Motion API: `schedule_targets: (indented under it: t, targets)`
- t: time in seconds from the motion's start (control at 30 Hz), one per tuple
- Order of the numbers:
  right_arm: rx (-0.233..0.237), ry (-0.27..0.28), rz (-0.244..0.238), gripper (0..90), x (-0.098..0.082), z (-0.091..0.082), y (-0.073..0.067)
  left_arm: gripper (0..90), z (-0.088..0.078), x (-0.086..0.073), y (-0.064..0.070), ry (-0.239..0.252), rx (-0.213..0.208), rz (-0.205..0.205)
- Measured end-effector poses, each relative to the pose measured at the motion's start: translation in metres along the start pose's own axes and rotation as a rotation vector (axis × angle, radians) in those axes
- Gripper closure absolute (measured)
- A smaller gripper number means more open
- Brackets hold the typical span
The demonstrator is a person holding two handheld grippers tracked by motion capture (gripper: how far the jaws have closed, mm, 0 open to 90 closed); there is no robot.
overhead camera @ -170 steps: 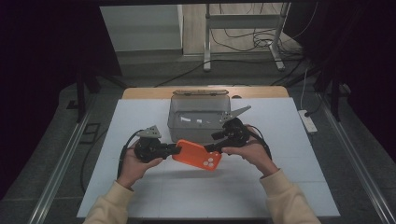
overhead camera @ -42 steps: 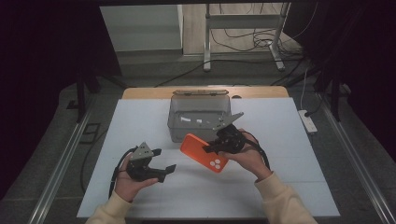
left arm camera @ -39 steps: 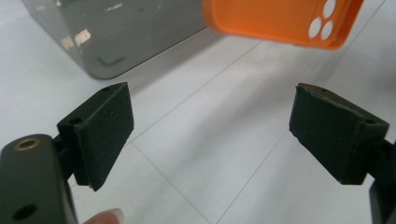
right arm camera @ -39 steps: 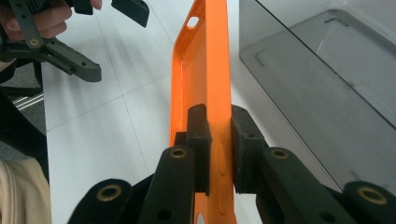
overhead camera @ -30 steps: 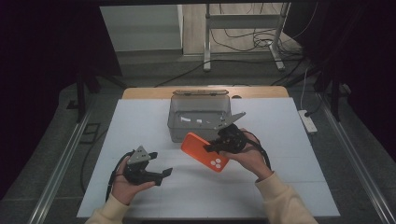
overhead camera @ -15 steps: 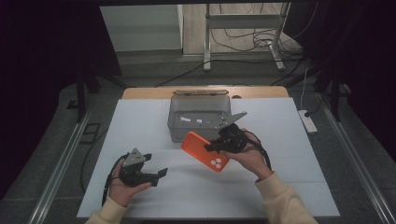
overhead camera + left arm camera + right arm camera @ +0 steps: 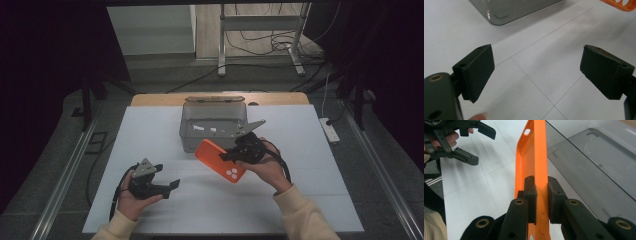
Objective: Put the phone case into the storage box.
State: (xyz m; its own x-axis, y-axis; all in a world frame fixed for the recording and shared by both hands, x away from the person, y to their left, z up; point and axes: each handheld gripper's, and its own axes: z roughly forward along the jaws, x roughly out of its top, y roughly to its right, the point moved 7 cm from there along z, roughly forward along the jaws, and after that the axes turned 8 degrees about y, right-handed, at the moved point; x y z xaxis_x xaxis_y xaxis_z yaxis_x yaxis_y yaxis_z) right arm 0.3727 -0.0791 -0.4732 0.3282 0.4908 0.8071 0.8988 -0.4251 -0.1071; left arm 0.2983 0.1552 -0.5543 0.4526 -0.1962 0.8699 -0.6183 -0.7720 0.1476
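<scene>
An orange phone case (image 7: 219, 160) hangs tilted above the white table, just in front of the grey plastic box (image 7: 214, 124). My right gripper (image 7: 231, 156) is shut on the case's edge; in the right gripper view the two pads clamp the thin orange wall (image 7: 537, 180) on both sides. My left gripper (image 7: 172, 186) sits low at the table's front left, apart from the case, its jaws wide open over bare table. The left gripper view shows both pads (image 7: 477, 71) with nothing between them, and a corner of the orange case (image 7: 621, 4) at top right.
The grey translucent box (image 7: 594, 162) stands open at the table's middle back, right beside the held case. A wooden strip (image 7: 150, 99) runs along the far table edge. A power strip (image 7: 330, 129) lies off the right side. White table (image 7: 300, 200) stretches in front.
My left gripper let go of the case, opened, and drew back toward the front left. My right gripper lifted the case slightly toward the box and has held it there.
</scene>
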Motion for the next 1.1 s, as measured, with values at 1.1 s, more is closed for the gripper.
schedule_targets:
  t: [1.1]
  targets:
    - [-0.059,0.081,0.026,80.0,0.02,-0.027,-0.004,11.8,0.002,-0.002,0.003,-0.015,-0.011,0.014]
